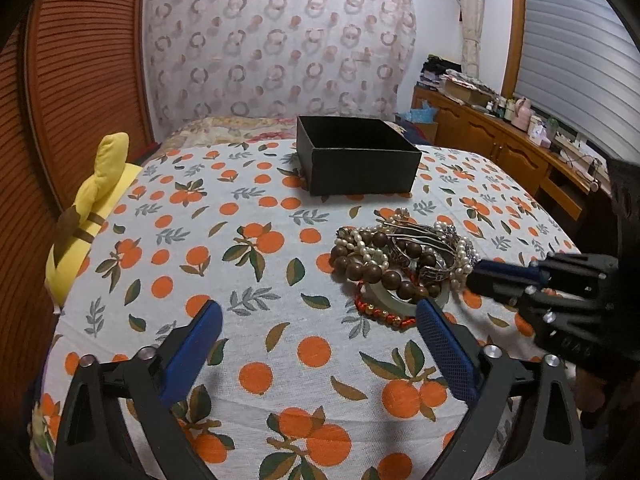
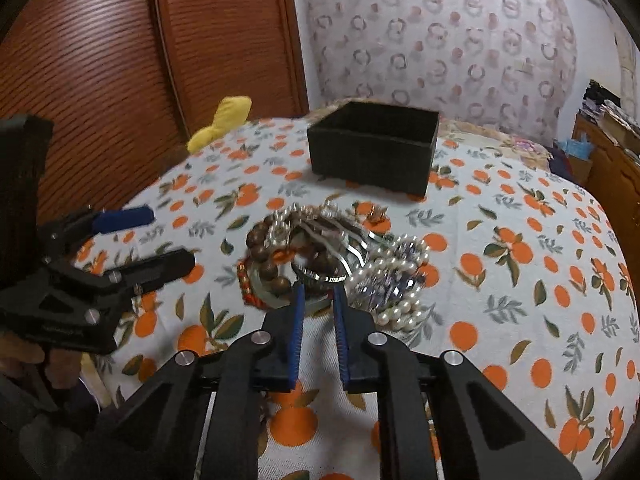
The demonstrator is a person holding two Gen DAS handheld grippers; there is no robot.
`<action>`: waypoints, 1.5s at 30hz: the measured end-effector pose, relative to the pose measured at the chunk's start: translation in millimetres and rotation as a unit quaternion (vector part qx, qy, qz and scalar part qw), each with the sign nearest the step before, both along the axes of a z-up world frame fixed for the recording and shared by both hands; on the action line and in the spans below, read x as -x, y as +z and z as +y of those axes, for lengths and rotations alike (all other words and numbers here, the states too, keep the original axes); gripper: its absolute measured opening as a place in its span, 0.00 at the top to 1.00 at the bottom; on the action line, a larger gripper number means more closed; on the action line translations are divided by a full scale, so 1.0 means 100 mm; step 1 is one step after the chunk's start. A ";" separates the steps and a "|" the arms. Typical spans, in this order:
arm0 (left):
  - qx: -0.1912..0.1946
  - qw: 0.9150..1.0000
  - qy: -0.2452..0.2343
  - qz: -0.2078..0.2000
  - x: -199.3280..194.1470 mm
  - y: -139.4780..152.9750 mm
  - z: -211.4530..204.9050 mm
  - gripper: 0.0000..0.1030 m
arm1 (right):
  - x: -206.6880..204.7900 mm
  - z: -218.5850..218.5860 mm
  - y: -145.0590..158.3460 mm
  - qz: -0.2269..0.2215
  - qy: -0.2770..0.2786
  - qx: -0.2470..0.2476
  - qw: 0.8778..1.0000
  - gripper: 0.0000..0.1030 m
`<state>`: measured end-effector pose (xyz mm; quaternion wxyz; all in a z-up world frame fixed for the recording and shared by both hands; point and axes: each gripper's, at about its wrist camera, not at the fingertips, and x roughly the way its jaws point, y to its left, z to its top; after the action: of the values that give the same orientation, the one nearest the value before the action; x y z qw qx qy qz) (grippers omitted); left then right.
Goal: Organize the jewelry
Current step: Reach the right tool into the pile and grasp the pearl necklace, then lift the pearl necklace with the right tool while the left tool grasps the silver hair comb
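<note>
Jewelry pile: it sits in a heap on the orange-print cloth, in front of the black box. We see brown wooden beads, white pearls, a silver bangle, a red and gold bracelet and a pale ring-shaped bangle.

Black box: it is open on top and stands apart from the pile, farther back. We think the pieces go in there.

Right claw: its blue fingers are close together but not closed, with a small gap. The tips are right at the near edge of the pile, by the silver bangle. We cannot tell if they touch it.

Left claw: its fingers are wide apart and hold nothing. It hovers beside the pile.

How we do it well: we pick just one piece, the one on top, so the others do not drag along. We pinch a thin part, squeeze gently, then lift slowly.

What could go wrong: beads and pearls look tangled, so strings may catch.
</note>
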<state>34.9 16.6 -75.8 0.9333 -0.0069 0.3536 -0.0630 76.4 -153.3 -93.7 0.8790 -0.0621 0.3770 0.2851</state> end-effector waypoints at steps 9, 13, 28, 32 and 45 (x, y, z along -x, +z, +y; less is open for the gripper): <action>0.002 1.000 -0.001 0.004 0.00 -0.03 0.01 0.17 | -0.13 -0.03 -0.14 0.016 -0.030 0.016 0.999 0.86; 0.002 1.000 0.000 0.004 0.00 -0.04 0.02 0.17 | -0.16 -0.02 -0.17 0.016 -0.033 0.022 0.999 0.88; 0.003 1.000 -0.002 0.004 0.01 -0.09 -0.01 0.17 | -0.17 -0.49 0.49 -0.063 -0.032 0.003 0.998 0.92; 0.004 1.000 -0.001 0.007 0.03 -0.09 -0.02 0.17 | -0.14 -0.48 0.71 -0.091 -0.019 -0.002 0.996 0.92; 0.007 1.000 -0.003 0.008 0.01 -0.05 -0.04 0.17 | -0.04 -0.51 1.33 -0.162 -0.011 -0.007 0.987 0.92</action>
<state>33.6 13.0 -80.6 0.9302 -0.0124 0.3604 -0.0684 80.8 -203.9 39.5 0.9319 -0.0973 0.2282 0.2645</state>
